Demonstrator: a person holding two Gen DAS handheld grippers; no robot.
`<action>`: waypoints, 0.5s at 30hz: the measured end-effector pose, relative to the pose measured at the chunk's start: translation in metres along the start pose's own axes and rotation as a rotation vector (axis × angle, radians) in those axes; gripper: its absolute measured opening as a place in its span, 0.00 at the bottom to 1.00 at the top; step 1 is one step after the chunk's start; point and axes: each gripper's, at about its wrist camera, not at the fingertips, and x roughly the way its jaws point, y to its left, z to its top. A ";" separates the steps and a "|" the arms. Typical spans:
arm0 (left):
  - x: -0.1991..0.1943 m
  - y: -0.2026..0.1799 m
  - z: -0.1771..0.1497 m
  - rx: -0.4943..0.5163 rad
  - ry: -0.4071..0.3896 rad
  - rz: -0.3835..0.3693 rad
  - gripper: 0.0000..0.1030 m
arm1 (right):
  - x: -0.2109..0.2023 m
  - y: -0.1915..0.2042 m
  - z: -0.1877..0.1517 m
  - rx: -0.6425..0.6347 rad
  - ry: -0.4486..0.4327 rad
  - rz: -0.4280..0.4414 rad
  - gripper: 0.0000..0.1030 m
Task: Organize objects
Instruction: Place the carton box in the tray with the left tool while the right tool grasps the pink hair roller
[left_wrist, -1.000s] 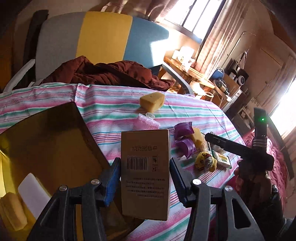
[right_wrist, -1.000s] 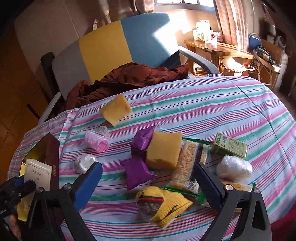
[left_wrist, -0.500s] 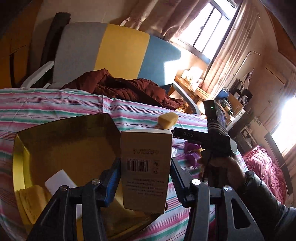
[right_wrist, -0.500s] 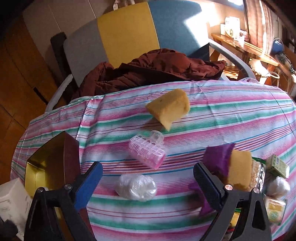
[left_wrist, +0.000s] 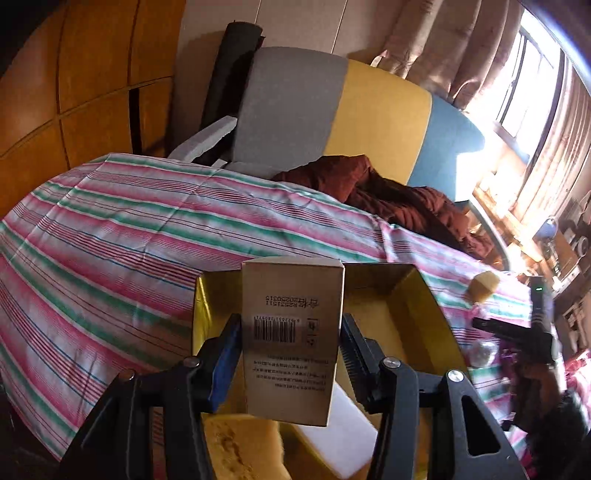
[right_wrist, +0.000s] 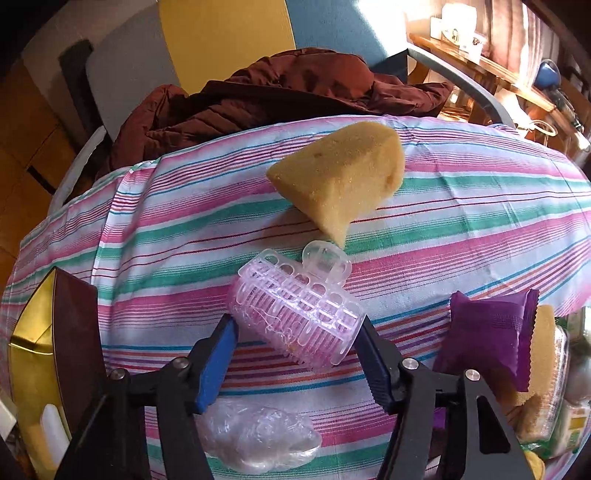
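My left gripper (left_wrist: 291, 332) is shut on a tan cardboard box (left_wrist: 291, 332) with a barcode and holds it upright over the gold tray (left_wrist: 417, 314). In the tray lie a yellow sponge (left_wrist: 240, 446) and a white block (left_wrist: 351, 432). My right gripper (right_wrist: 295, 332) is open, its jaws on either side of a pink hair roller (right_wrist: 295, 317) that lies on the striped tablecloth (right_wrist: 461, 229); whether they touch it I cannot tell. The gold tray (right_wrist: 26, 350) shows at the left edge of the right wrist view.
A yellow sponge wedge (right_wrist: 340, 181) lies beyond the roller. A clear plastic wad (right_wrist: 258, 439) lies under the right gripper. A purple packet (right_wrist: 487, 328) and a pile of snacks sit at right. A chair (left_wrist: 369, 110) with a brown jacket (right_wrist: 280, 92) stands behind the table.
My left gripper has swung left and lowered the box over the tray. My right gripper has moved forward and down, and its jaws have narrowed around the pink roller.
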 end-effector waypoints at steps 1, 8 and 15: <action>0.007 0.001 0.001 0.008 0.001 0.024 0.51 | -0.001 0.000 0.000 -0.007 -0.002 -0.001 0.62; 0.033 0.010 -0.002 0.008 0.069 0.093 0.51 | -0.012 -0.007 -0.004 -0.023 -0.033 -0.008 0.62; 0.037 0.016 -0.020 -0.014 0.141 0.143 0.55 | -0.041 -0.007 -0.007 -0.056 -0.119 -0.024 0.62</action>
